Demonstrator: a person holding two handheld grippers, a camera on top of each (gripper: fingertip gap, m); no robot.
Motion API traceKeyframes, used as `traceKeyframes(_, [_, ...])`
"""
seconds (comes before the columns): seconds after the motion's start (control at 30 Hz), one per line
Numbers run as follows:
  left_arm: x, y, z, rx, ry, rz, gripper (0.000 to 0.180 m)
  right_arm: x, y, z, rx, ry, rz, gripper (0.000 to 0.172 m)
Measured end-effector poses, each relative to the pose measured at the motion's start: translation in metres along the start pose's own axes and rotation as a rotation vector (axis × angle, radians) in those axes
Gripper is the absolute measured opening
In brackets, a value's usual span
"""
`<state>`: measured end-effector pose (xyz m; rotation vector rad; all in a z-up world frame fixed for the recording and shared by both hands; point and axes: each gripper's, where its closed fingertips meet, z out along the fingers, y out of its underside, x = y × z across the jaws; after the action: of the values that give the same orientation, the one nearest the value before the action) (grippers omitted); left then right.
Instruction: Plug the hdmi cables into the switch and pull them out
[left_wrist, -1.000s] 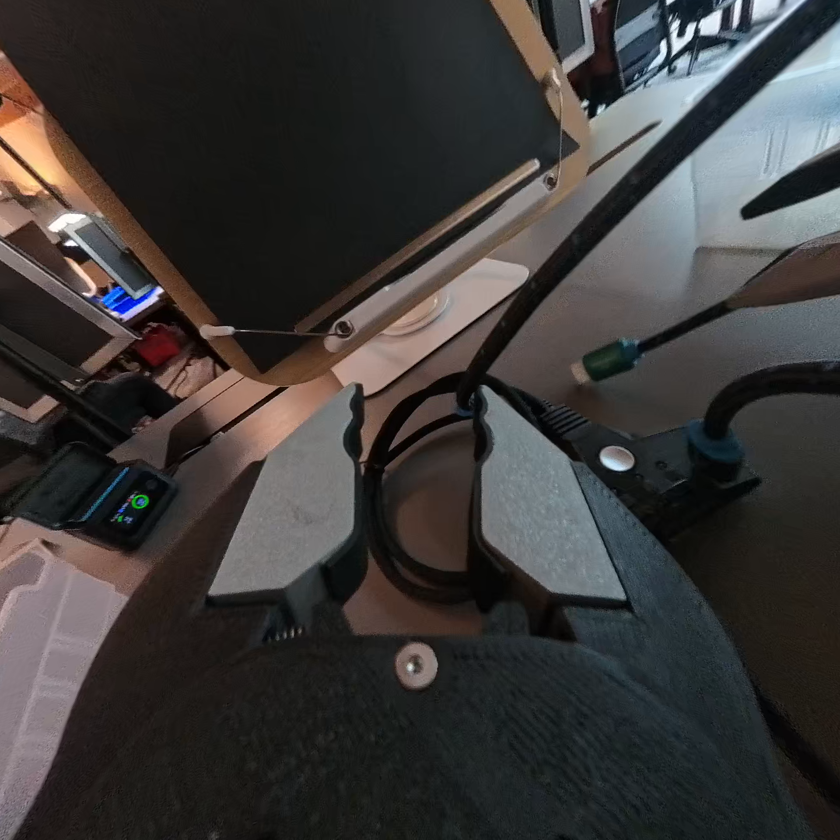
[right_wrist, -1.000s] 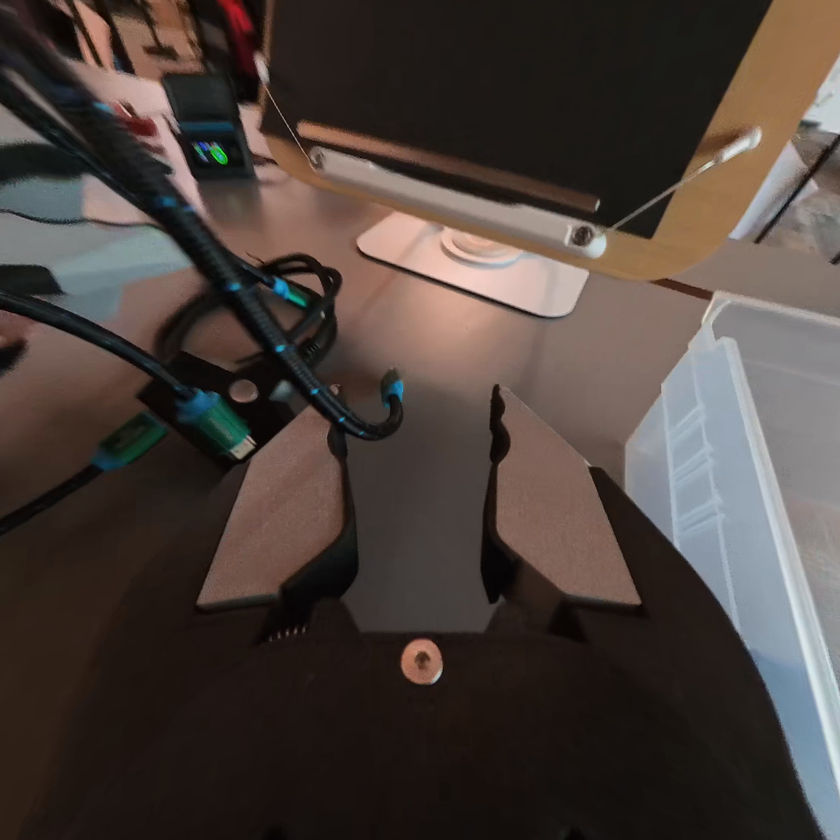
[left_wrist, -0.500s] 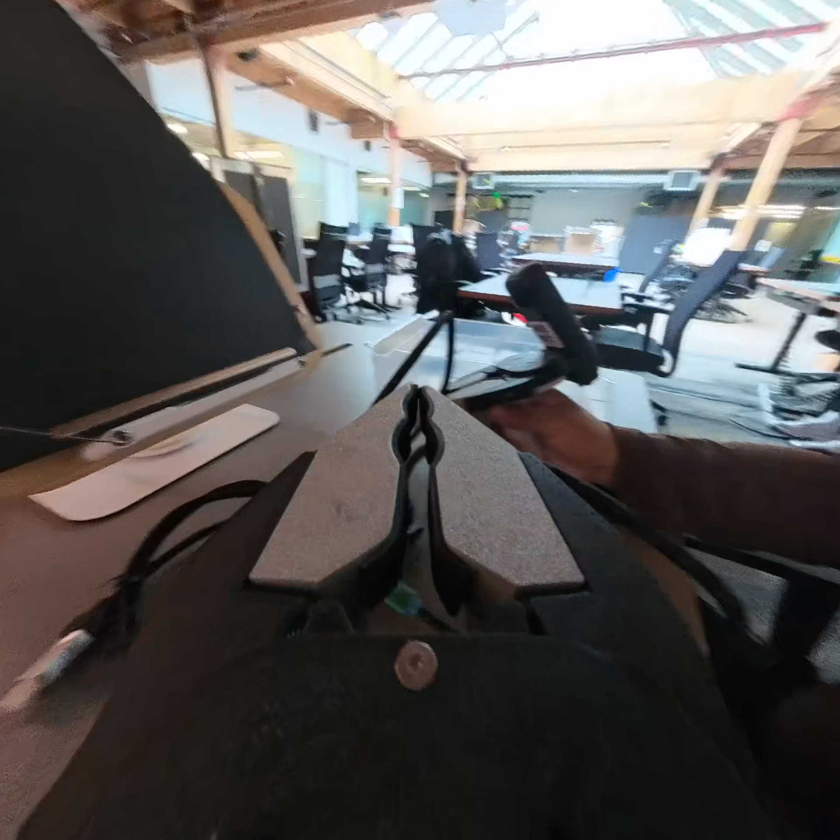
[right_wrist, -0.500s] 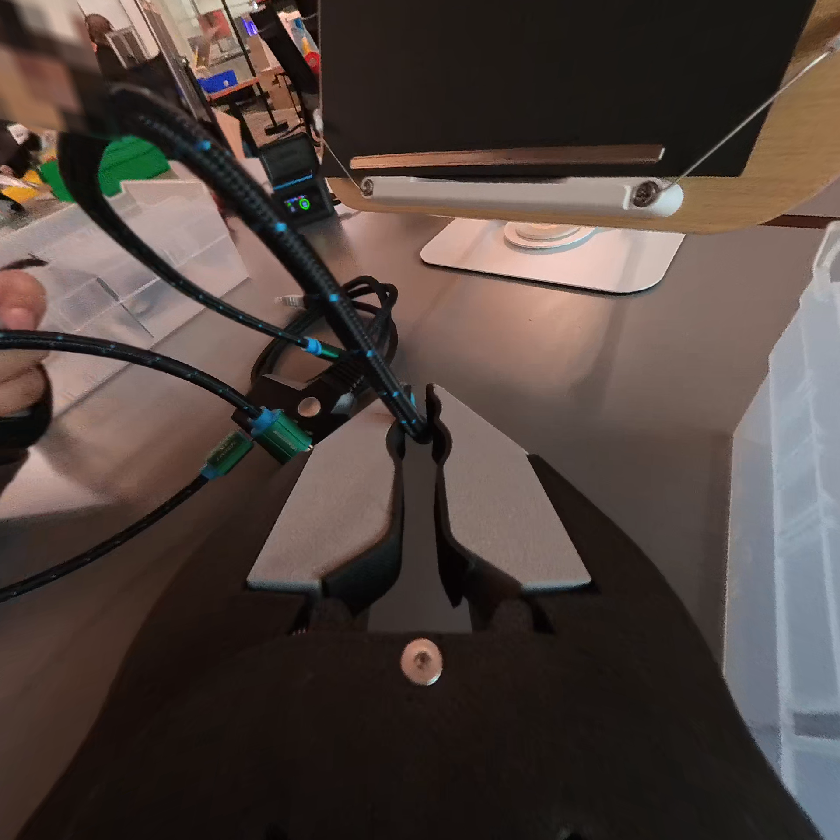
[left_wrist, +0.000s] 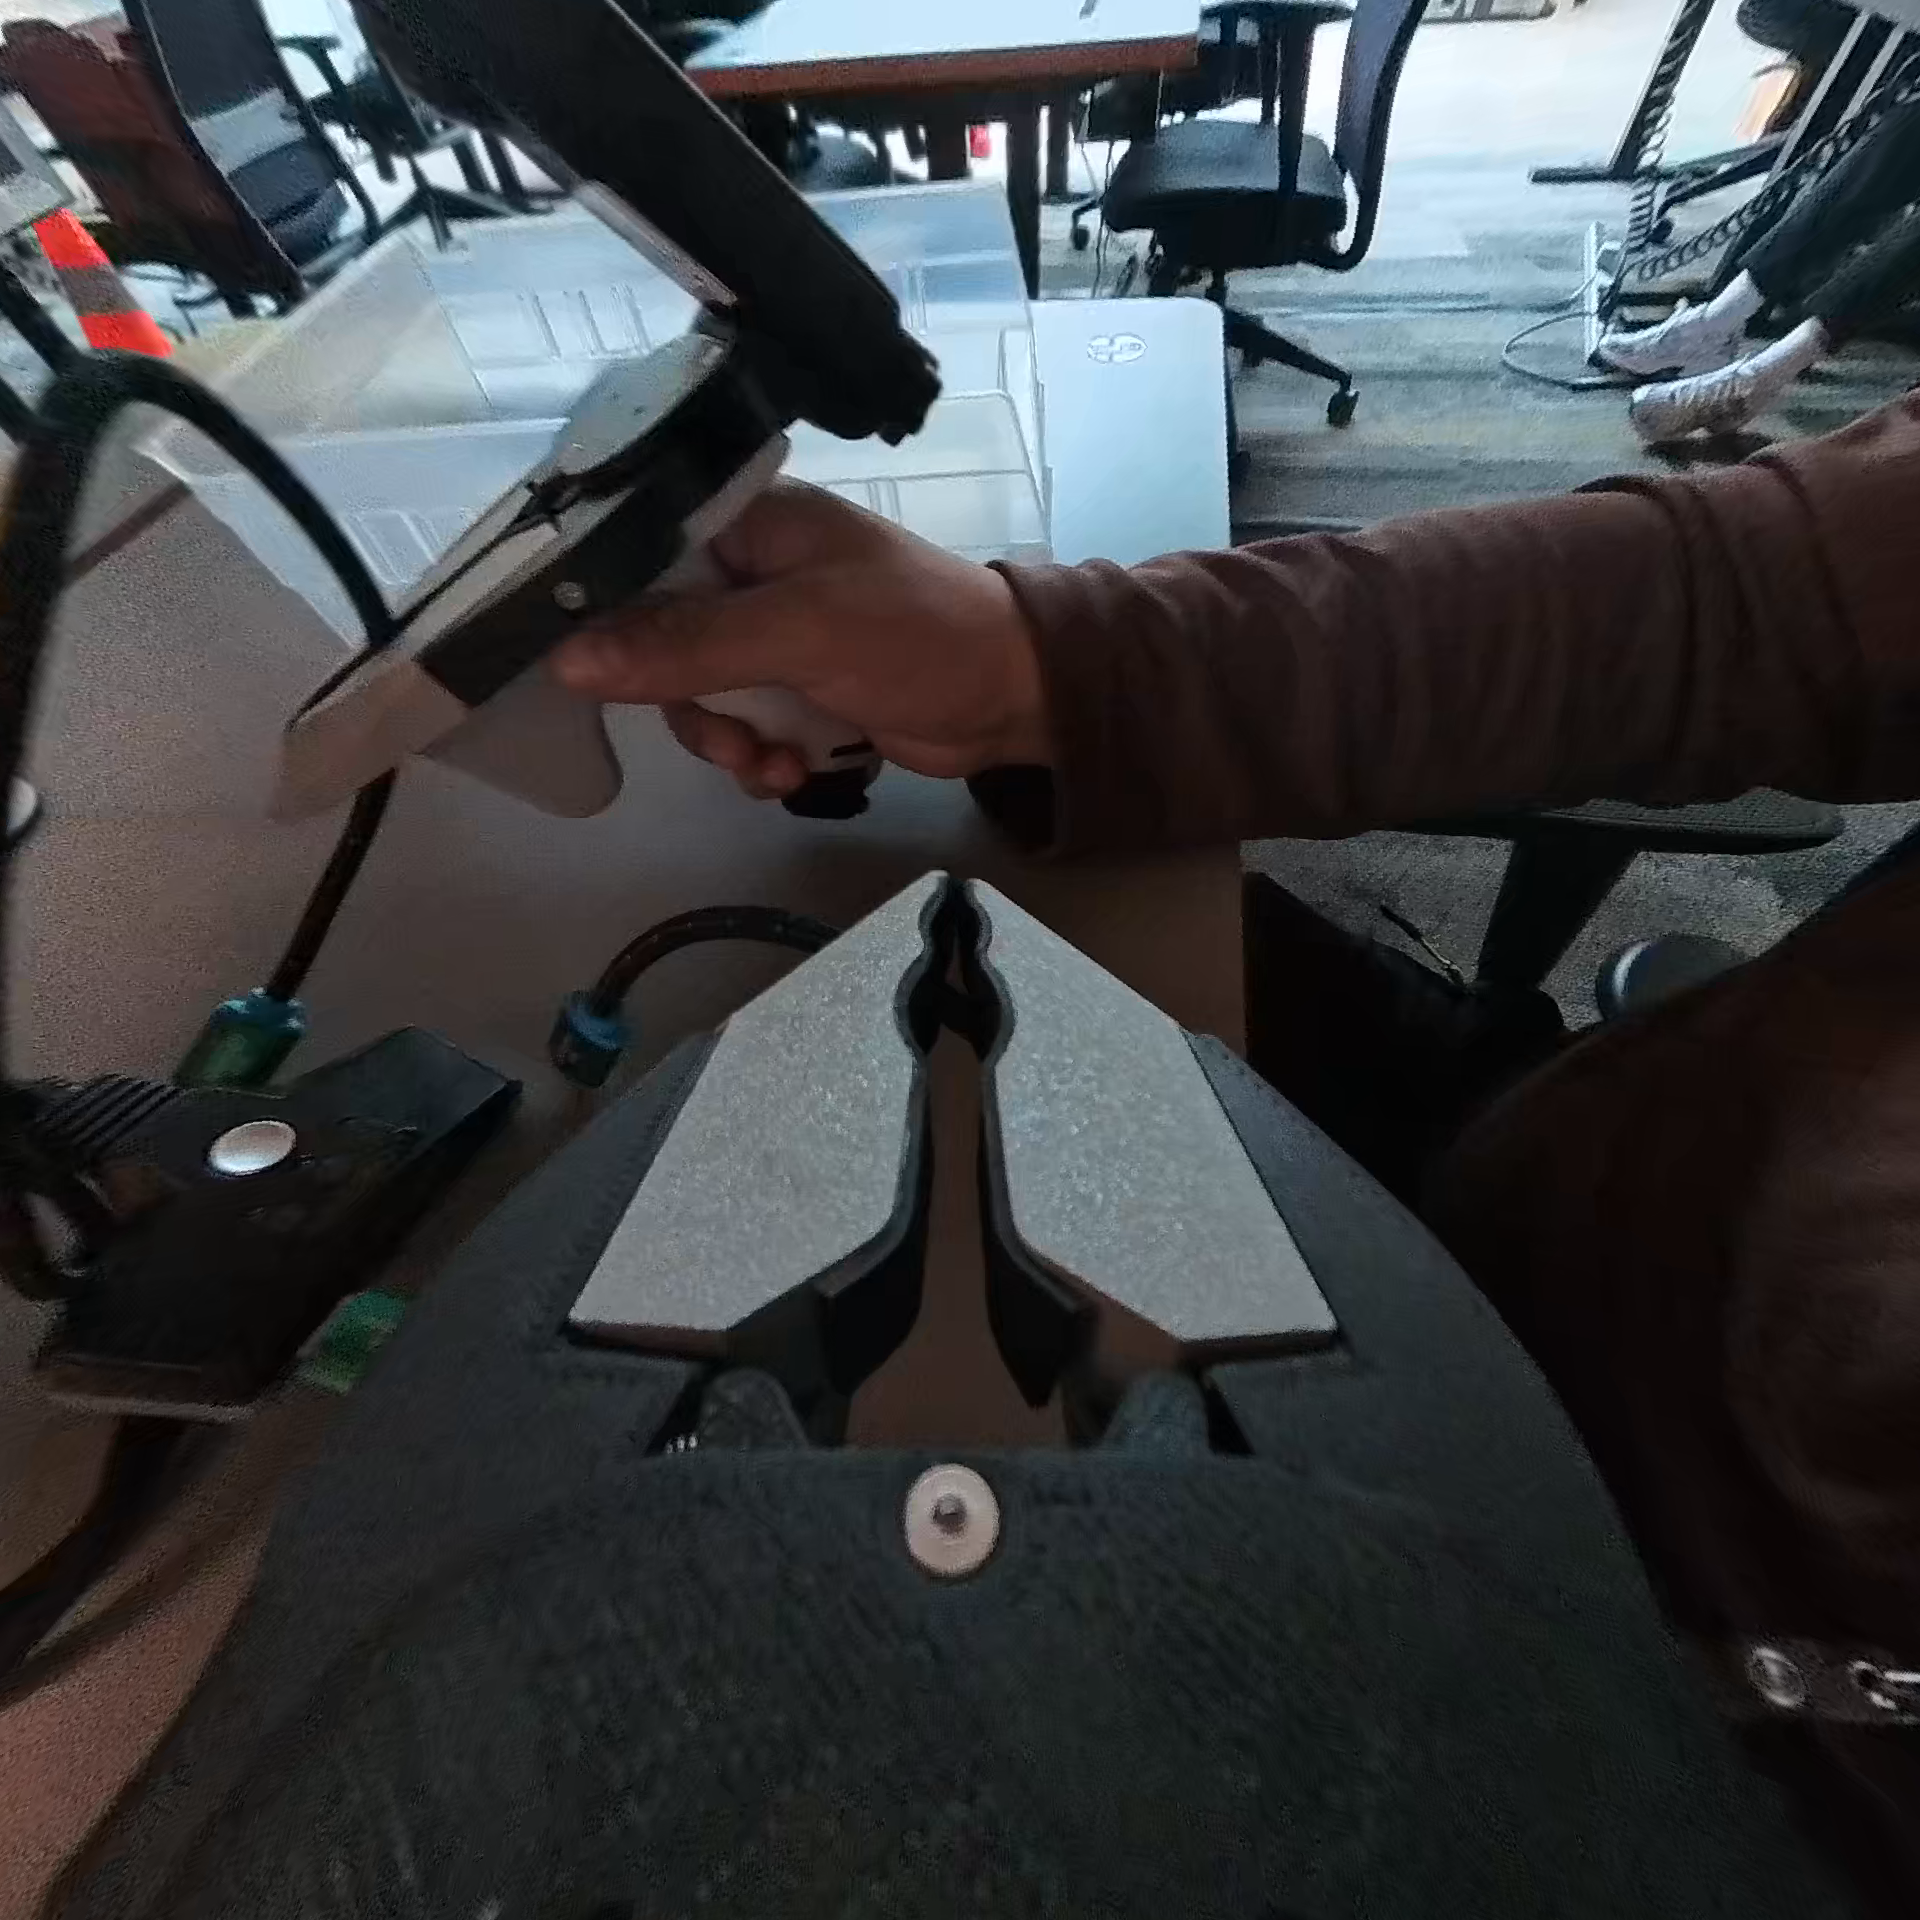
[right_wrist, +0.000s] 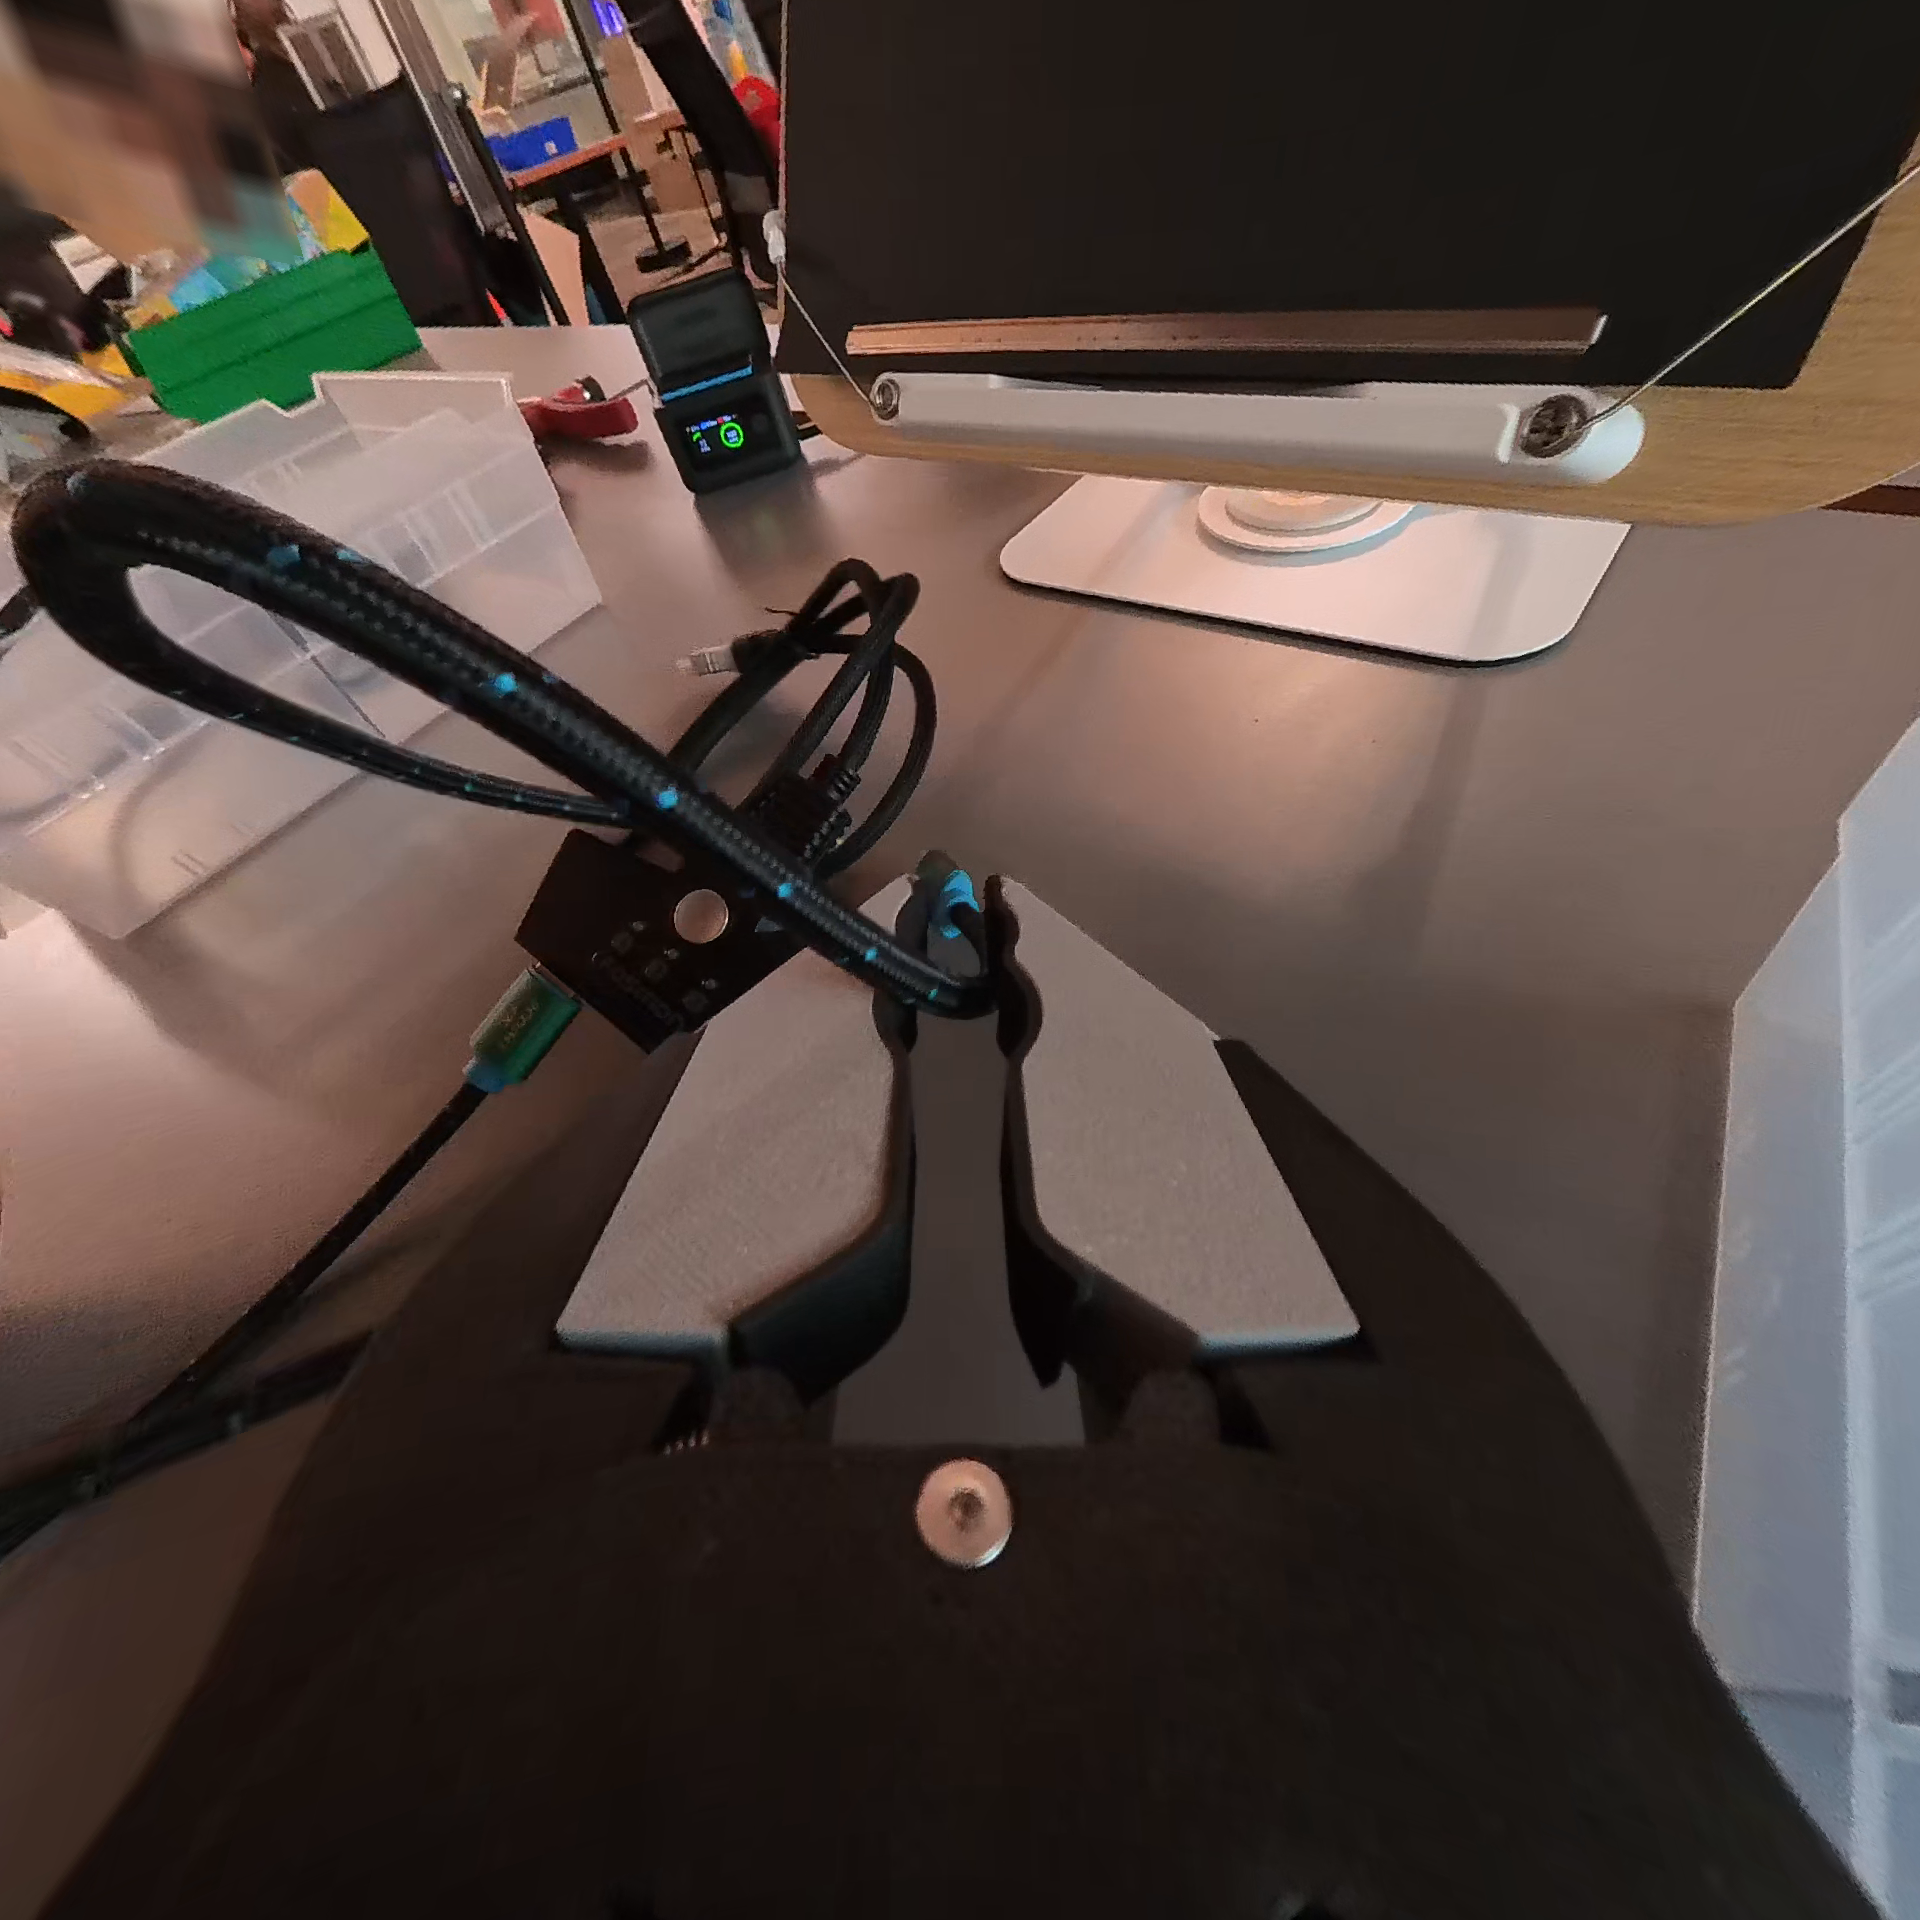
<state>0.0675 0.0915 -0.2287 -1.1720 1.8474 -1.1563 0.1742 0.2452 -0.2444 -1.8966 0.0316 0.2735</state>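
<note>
The black HDMI switch (right_wrist: 644, 956) lies on the grey table (right_wrist: 1351, 883), with a green plug (right_wrist: 520, 1023) in its near side. My right gripper (right_wrist: 956, 935) is shut on a black braided HDMI cable (right_wrist: 582, 717) just behind its blue-collared plug (right_wrist: 948, 914), to the right of the switch. In the left wrist view a hand holds that gripper (left_wrist: 343, 748) above the switch (left_wrist: 260, 1195), and its cable hangs down to a green plug (left_wrist: 234, 1039). My left gripper (left_wrist: 951, 914) is shut beside the switch. A blue-collared cable (left_wrist: 587, 1029) passes behind its left finger.
A monitor on a white stand (right_wrist: 1299, 582) stands behind the switch. A clear plastic bin (right_wrist: 1849, 1247) is at the right and a clear organiser (right_wrist: 364, 540) at the left. A coil of black cable (right_wrist: 862, 675) and a small lit device (right_wrist: 717, 416) lie beyond. A sleeved arm (left_wrist: 1455, 644) crosses the left view. The gap from one gripper's tips to the other's is roughly 20 cm.
Both grippers went from open to shut. The right one shut on the braided cable near its plug and still holds it. The left one swung right, away from the monitor.
</note>
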Motion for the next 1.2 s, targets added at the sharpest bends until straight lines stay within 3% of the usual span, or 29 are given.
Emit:
traceKeyframes(0.27, [0.009,0.047,0.046,-0.217,-0.128,0.167,0.0,-0.009,0.008,0.004,-0.043,-0.05,0.008,0.014])
traceKeyframes(0.53, [-0.01,0.019,0.01,-0.135,-0.212,0.18,0.0,-0.025,0.019,0.011,-0.103,-0.124,-0.03,0.045])
traceKeyframes(0.73, [-0.031,0.017,-0.037,-0.15,-0.206,0.134,0.0,-0.012,-0.017,-0.007,0.082,0.029,-0.141,0.017])
traceKeyframes(0.83, [-0.057,0.016,-0.064,-0.139,-0.302,0.119,0.0,-0.01,-0.036,-0.02,0.192,0.047,-0.133,0.006])
traceKeyframes(0.9, [-0.079,0.016,-0.078,-0.135,-0.385,0.146,0.003,-0.002,-0.04,-0.024,0.221,0.091,-0.121,0.004])
traceKeyframes(0.93, [-0.087,0.015,-0.081,-0.118,-0.402,0.151,0.015,0.002,-0.04,-0.024,0.223,0.114,-0.116,0.004])
traceKeyframes(1.03, [-0.106,0.015,-0.083,-0.077,-0.364,0.084,0.02,0.006,-0.038,-0.023,0.212,0.147,-0.121,0.005])
traceKeyframes(1.13, [-0.144,0.018,-0.092,-0.102,-0.442,0.07,0.034,0.009,-0.04,-0.025,0.218,0.175,-0.137,0.004])
traceKeyframes(1.2, [-0.168,0.019,-0.099,-0.105,-0.487,0.058,0.03,0.009,-0.042,-0.026,0.23,0.172,-0.134,0.004])
